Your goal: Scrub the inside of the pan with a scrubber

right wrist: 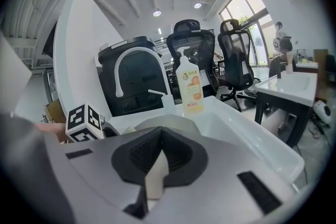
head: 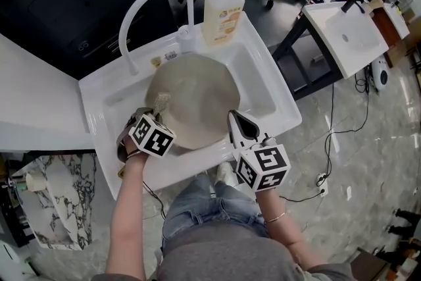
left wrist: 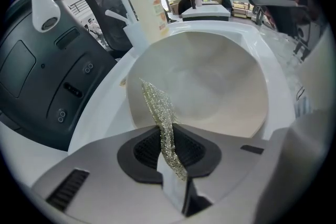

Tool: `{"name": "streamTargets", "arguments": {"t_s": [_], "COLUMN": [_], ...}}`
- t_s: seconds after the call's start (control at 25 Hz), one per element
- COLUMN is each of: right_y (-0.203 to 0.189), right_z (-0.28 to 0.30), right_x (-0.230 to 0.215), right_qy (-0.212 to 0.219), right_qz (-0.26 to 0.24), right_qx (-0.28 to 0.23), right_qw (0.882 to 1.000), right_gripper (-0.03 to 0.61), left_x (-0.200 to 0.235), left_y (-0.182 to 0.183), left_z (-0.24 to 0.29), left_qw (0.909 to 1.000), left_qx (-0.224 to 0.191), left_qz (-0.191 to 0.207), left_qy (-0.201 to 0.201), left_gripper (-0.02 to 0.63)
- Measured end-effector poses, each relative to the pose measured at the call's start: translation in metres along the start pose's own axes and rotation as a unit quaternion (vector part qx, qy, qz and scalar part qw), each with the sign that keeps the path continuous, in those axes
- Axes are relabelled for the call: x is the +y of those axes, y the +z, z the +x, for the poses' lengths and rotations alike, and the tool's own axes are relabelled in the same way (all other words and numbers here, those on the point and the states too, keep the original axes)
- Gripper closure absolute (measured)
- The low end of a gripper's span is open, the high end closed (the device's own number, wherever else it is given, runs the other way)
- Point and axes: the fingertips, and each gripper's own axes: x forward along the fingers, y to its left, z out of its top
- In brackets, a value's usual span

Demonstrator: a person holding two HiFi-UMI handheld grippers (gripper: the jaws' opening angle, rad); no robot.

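Left gripper view: left gripper [left wrist: 168,136] clamps a glittery silver mesh scrubber [left wrist: 157,107] over the round, matte beige pan [left wrist: 210,86]; right gripper [right wrist: 159,140] pinches the pan's near rim.

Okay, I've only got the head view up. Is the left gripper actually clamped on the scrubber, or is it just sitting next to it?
Observer: It is clamped. The left gripper view shows the scrubber pinched between the pads of the left gripper. Its free end sticks out toward the rim of the pan.
Operator: And the right gripper, open or closed?
Observer: Closed. In the right gripper view the pads of the right gripper meet on a thin cream edge. That edge looks like the pan's near rim, so it seems to be steadying the pan.
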Motion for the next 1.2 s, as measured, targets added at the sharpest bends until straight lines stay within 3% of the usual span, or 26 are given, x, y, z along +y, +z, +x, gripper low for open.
{"name": "streamTargets", "arguments": {"t_s": [0.44, 0.92, 1.04, 1.2], "right_y": [-0.005, -0.008, -0.008, -0.004], "right_z": [0.016, 0.009, 0.003, -0.007], "right_x": [0.008, 0.003, -0.002, -0.011], "right_qy": [-0.006, -0.027, -0.033, -0.039], "right_qz": [0.001, 0.005, 0.004, 0.002], "right_qx": [0.014, 0.019, 0.017, 0.009], "right_qw": [1.000, 0.999, 0.999, 0.999], "right_gripper": [0.568, 0.568, 0.568, 0.568], "left_x": [0.036, 0.062, 0.063, 0.052], "left_y": [0.020, 0.057, 0.075, 0.100], "left_z": [0.012, 0.019, 0.012, -0.007], "left_qw": [0.9972, 0.9819, 0.9779, 0.9792], "left_qx": [-0.023, -0.060, -0.093, -0.144], "left_qz": [0.060, 0.132, 0.126, 0.079], "left_qy": [0.037, 0.122, 0.139, 0.119], "left_gripper": [0.549, 0.549, 0.549, 0.549]}}
